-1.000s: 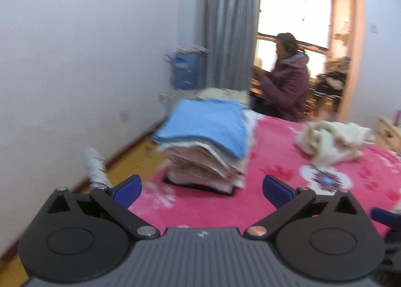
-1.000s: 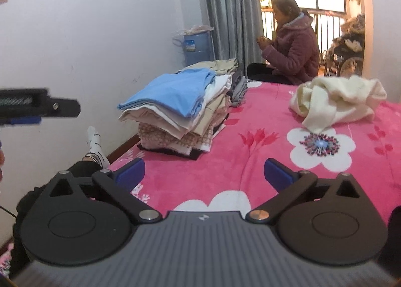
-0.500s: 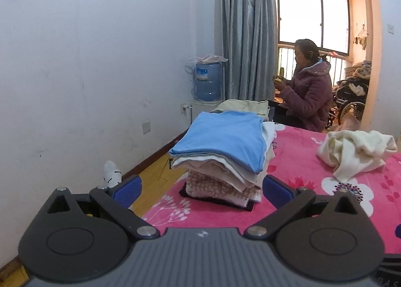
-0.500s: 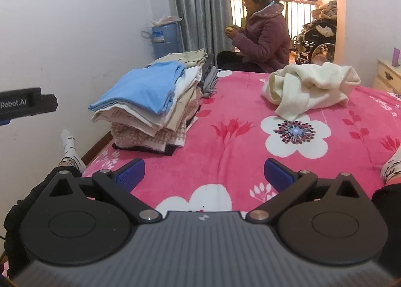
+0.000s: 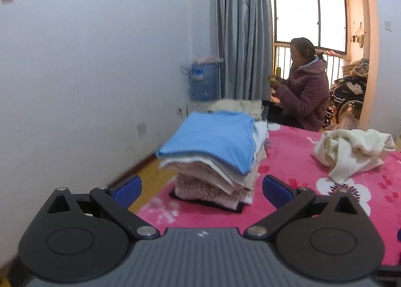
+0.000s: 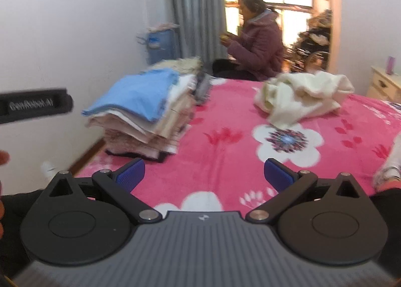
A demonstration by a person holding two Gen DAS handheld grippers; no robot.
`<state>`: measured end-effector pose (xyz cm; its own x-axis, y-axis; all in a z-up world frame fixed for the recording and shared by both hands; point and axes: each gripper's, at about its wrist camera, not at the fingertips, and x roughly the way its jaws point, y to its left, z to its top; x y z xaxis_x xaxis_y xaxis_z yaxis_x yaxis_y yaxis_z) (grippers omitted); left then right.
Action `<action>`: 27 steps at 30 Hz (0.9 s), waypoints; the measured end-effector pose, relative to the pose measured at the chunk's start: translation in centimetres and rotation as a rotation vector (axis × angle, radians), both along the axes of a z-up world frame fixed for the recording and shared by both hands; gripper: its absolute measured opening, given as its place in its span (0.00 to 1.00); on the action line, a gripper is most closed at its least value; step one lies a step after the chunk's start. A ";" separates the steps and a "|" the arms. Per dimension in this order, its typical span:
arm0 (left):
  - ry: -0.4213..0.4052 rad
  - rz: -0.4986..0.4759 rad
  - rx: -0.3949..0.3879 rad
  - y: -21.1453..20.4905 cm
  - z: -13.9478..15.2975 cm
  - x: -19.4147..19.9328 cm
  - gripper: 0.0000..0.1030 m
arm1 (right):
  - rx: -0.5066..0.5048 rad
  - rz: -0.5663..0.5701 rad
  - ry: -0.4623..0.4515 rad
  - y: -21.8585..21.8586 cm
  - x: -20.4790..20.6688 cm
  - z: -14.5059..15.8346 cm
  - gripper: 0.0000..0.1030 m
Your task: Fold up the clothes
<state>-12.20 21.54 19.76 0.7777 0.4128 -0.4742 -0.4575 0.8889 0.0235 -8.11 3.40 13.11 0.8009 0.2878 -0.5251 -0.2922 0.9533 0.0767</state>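
both my grippers are empty and held above the bed. left gripper [image 5: 201,188] has its blue pads spread wide, nothing between them; right gripper [image 6: 204,174] same, pads apart, nothing gripped.

what changed: a second ago the left view was blurry and tilted down at the stack, half a second ago it levelled out, and now it sits a bit nearer with the folded stack [image 5: 215,156] filling the centre of the frame. the right view has swung over the same second, so the cream garment [image 6: 303,96] now sits upper right of centre and the frame is motion-blurred. neither gripper picked up anything over that time.

where things are: the folded stack, blue piece on top, is at the left edge of the pink floral blanket [image 6: 225,151], centre-left in the right view. the cream garment lies crumpled, well apart from the stack, right of centre in the left view too [image 5: 351,151]. the left gripper's side shows as a black bar at the left edge of the right view.

my read: the last piece looks stacked and done, and i'm turning to the cream garment as the next one to fold. it's not yet touched.

a person in a purple coat [image 5: 305,91] sits by the window at the back, not involved.
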 end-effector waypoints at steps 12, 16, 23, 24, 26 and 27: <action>0.076 0.155 -0.075 6.3 -3.1 0.1 1.00 | -0.028 0.077 0.090 5.4 2.1 -1.3 0.99; 0.078 0.185 -0.083 7.3 -3.3 -0.5 1.00 | -0.063 0.112 0.069 7.2 1.9 -1.0 0.99; 0.069 0.196 -0.090 7.6 -2.8 -1.4 1.00 | -0.085 0.149 0.045 8.7 1.0 0.0 0.99; 0.072 0.188 -0.092 7.5 -2.8 -1.5 1.00 | -0.087 0.149 0.042 8.8 0.9 0.0 0.99; 0.076 0.175 -0.097 7.4 -2.8 -1.7 1.00 | -0.085 0.151 0.044 8.8 0.5 0.1 0.99; 0.078 0.169 -0.100 7.3 -2.8 -1.7 1.00 | -0.085 0.152 0.044 8.9 0.4 0.2 0.99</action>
<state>-13.94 28.81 17.00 0.6607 0.4821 -0.5754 -0.6004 0.7995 -0.0196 -7.69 12.25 13.26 0.7272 0.3565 -0.5866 -0.4315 0.9020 0.0133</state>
